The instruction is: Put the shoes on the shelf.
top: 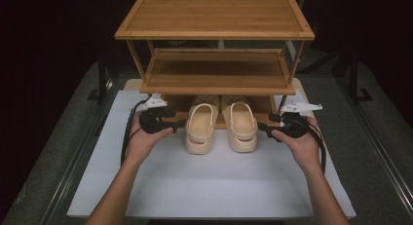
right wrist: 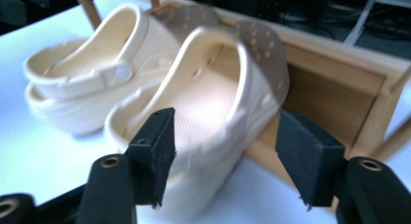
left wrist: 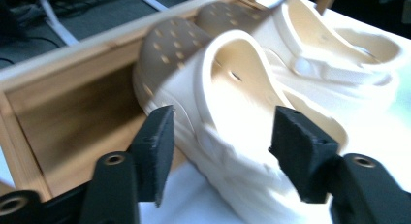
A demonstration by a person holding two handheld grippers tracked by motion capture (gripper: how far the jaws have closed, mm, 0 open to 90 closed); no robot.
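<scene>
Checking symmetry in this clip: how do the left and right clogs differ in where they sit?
The left clog lies beside the left tool; the right clog lies beside the right tool. Both are cream, toes on the rack's bottom shelf, heels on the white table. Both tools are open.

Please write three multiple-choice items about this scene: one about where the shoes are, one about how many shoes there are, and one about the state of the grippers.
1. Where do the clogs sit?
A. top shelf
B. toes on the lowest tier of the rack, heels over the white table
C. floor

2. How many clogs?
A. one
B. two
C. four

3. The left gripper and right gripper are:
A. open, each near a clog
B. shut on a clog
C. shut on the rack

Key: B, toes lie under the middle shelf; B, a cream pair; A, the jaws stand apart.
</scene>
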